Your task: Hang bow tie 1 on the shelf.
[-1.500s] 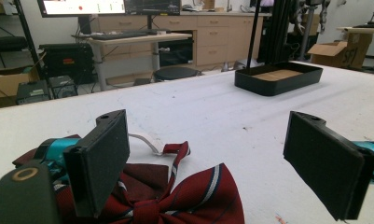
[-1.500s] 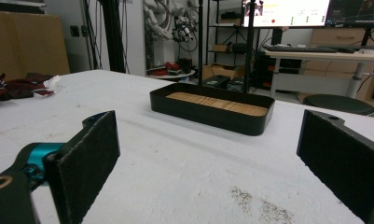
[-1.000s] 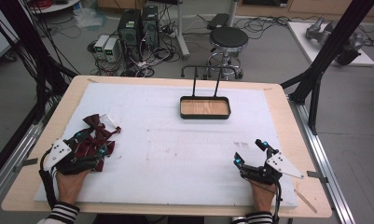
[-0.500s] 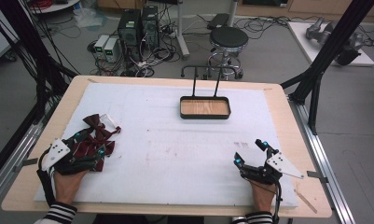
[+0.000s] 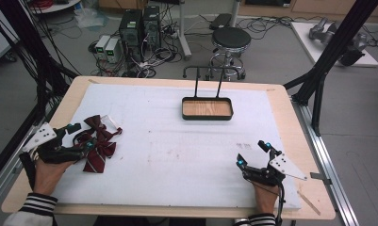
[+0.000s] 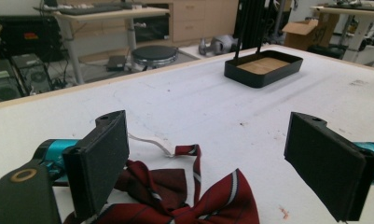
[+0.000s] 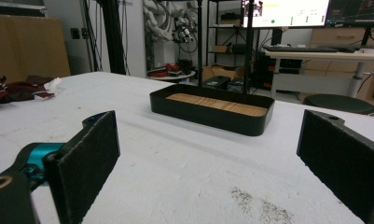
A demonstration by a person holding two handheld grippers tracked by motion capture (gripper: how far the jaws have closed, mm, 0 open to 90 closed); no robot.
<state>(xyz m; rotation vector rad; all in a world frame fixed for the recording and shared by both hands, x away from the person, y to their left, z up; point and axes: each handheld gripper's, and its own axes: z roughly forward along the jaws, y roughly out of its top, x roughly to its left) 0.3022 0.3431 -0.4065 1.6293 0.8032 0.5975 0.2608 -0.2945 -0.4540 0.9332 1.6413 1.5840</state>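
We note the left gripper (image 5: pixel 76 141) at the left edge of the white table cover (image 5: pixel 177 160), its jaws spread wide and holding nothing. In the left gripper view those jaws stand well apart, one at each side of the frame, and the dark red bow tie (image 6: pixel 175 200) lies on the cover low between them, nearer the jaw on the left of that view, whose lower edge overlaps the cloth; we cannot tell whether it touches. From the high view the bow tie (image 5: pixel 98 143) sits crumpled just beside the gripper's tips, striped in thin pale lines, with a white strap (image 6: pixel 149 142) trailing from it toward the table's middle. The left hand (image 5: pixel 47 172) grips the tool from below, a striped sleeve (image 5: pixel 33 207) at the wrist. The right gripper (image 5: pixel 253 154) rests near the front right of the cover, well apart from the tie, jaws likewise open and empty. In the right gripper view its jaws frame bare cover and the black tray (image 7: pixel 212 112) with a wooden floor and two upright rods. That tray (image 5: pixel 207 108) stands toward the far middle of the table, apart from both grippers. A round stool (image 5: pixel 230 40) stands on the floor beyond the table.
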